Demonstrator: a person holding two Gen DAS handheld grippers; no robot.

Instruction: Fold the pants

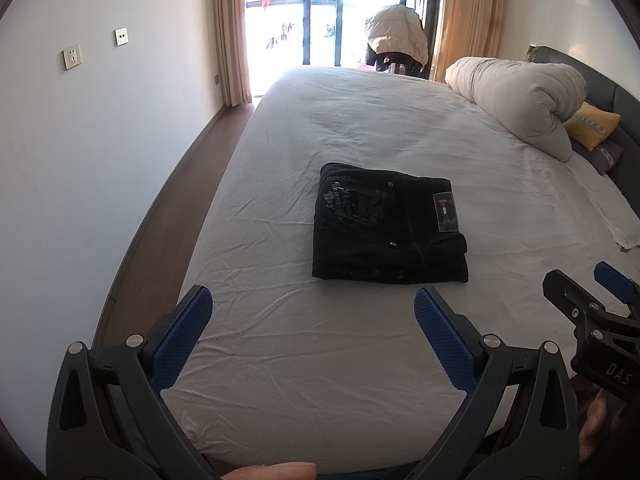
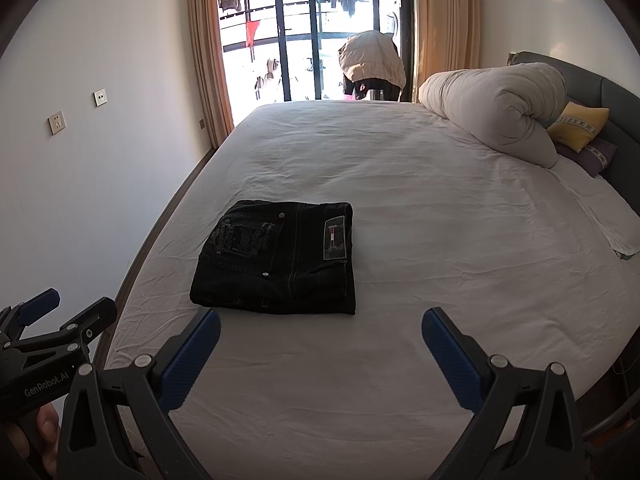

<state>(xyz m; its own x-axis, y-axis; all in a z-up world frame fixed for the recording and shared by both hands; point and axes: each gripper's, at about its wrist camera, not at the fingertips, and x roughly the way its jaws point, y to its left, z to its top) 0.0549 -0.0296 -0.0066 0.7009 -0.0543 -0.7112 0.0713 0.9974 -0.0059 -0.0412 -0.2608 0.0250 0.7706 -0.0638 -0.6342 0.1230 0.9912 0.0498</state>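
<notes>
Both wrist views: the pants [image 1: 390,226] lie folded into a compact black rectangle on the bed [image 1: 360,128], back pocket and waistband patch facing up, nearer the wall-side edge than the headboard side; I hold the left gripper [image 1: 312,336] just short of the bundle's near edge, jaws spread wide and empty, blue pads [image 1: 182,338] clear of the sheet. I hold the right gripper [image 2: 320,354] likewise, jaws wide apart and holding nothing, the pants ahead and to its left; a rolled duvet [image 2: 496,108] and a yellow pillow [image 2: 576,124] sit by the headboard, well apart from the pants.
</notes>
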